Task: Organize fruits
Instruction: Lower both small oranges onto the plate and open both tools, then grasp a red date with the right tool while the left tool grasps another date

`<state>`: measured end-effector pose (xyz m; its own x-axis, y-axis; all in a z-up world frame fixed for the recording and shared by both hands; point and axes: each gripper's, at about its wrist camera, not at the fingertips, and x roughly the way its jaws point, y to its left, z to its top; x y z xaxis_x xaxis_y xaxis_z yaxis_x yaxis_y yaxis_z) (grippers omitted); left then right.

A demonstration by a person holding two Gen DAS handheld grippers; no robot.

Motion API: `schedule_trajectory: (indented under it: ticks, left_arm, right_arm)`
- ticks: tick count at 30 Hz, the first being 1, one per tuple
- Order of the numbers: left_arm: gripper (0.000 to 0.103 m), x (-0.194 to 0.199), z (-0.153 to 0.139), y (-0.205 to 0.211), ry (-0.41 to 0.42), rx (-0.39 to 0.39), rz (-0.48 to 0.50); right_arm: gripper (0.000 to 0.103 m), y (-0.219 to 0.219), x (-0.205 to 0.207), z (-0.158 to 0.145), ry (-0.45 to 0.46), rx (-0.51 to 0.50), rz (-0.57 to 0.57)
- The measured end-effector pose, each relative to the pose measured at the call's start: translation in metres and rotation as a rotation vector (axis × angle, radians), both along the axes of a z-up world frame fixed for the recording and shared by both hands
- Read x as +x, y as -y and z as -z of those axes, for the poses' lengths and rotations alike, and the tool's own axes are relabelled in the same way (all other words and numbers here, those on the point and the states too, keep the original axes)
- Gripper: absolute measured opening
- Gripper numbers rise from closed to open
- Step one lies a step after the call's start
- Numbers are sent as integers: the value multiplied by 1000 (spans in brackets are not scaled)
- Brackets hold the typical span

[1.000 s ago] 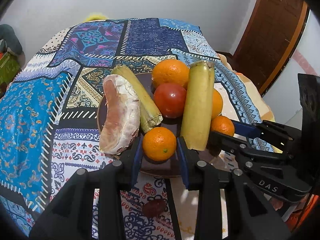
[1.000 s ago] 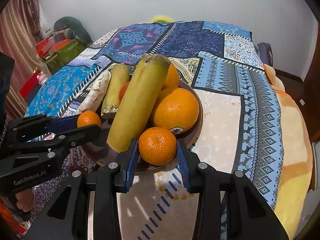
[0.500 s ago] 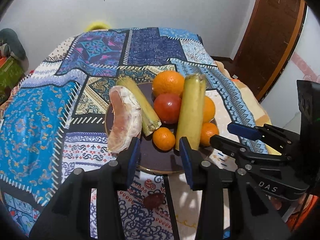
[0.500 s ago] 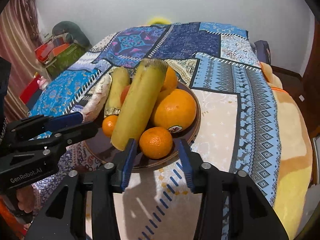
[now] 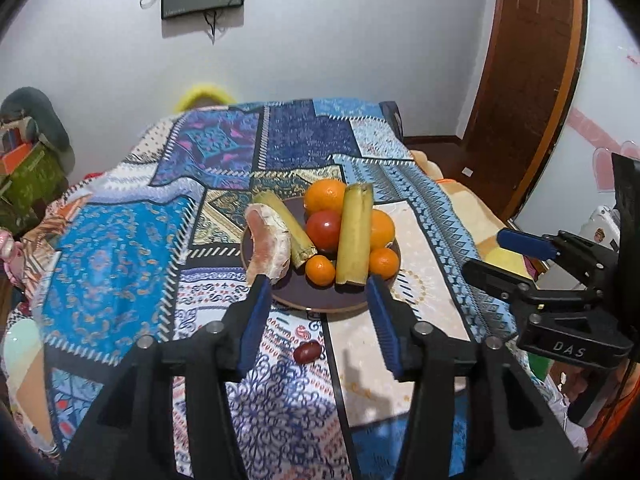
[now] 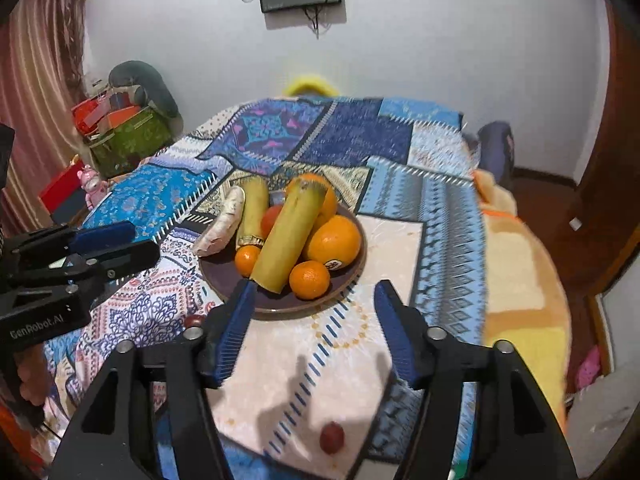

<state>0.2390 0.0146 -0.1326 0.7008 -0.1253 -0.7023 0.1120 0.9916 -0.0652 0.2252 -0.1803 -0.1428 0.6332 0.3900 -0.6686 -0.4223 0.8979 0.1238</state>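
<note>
Fruit plate (image 5: 320, 304) lies beyond both empty, wide-spread grippers (image 5: 318, 320) (image 6: 314, 320)

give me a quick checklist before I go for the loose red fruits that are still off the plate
1. Left gripper open and holding nothing: ok.
2. Right gripper open and holding nothing: ok.
3. Red fruit in front of the plate, in sight: ok.
4. Second red fruit near the table edge, in sight: ok.
5. Free spot on the plate's front for them: ok.
6. Whether the fruits will roll when touched: cannot tell.
</note>
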Motion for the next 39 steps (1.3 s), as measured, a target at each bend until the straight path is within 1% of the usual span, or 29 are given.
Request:
schedule_trajectory:
  ticks: [2,6,9,11,16,19,22,24,26,28,30,32,35,39]
  left_arm:
    - [50,-12,-8,0,10,3,3]
    - [50,-30,-17,0,21,3,2]
    - [52,-42,-18,0,12,-1,0]
    - [52,-48,-16,-1,0,0,-5]
    - [52,-57,-1,-8,-47,6,-29]
    - [52,-58,15,-14,-93,16,-47]
    - [52,-56,32,-21,-141,4,-60]
    - [52,-54,41,-25,-165,-2,-64]
    - [52,-51,51,-27,-189,-6,-67]
    - [52,-49,60,-29,-213,-11,-65]
    - [52,-46,68,-29,-230,-12,-60]
    - [52,-41,74,-28,-243,-12,-57]
    - [52,-36,82,-27,-257,-13,-53]
    - [52,-28,90,-25,-266,-16,-47]
  right_arm:
    - [65,3,-11,-5,9,-6,7]
    - [67,12,-26,-9,0,1,19]
    - [67,16,-35,-7,-23,7,18]
    - [67,17,-40,-3,-32,-14,26]
    - [67,17,-50,18,-73,-66,19]
    - [67,17,-50,36,-118,-85,14]
    - [66,17,-48,55,-160,-96,10]
    - [61,18,-44,66,-186,-102,8]
    - [52,18,-41,74,-206,-105,4]
    - [47,18,-38,80,-226,-104,1]
    - [45,17,-34,86,-243,-100,-5]
    - [38,15,-32,91,-253,-100,-9]
    - [31,13,-27,99,-276,-102,-12]
    - [24,15,-27,101,-276,-95,-13]
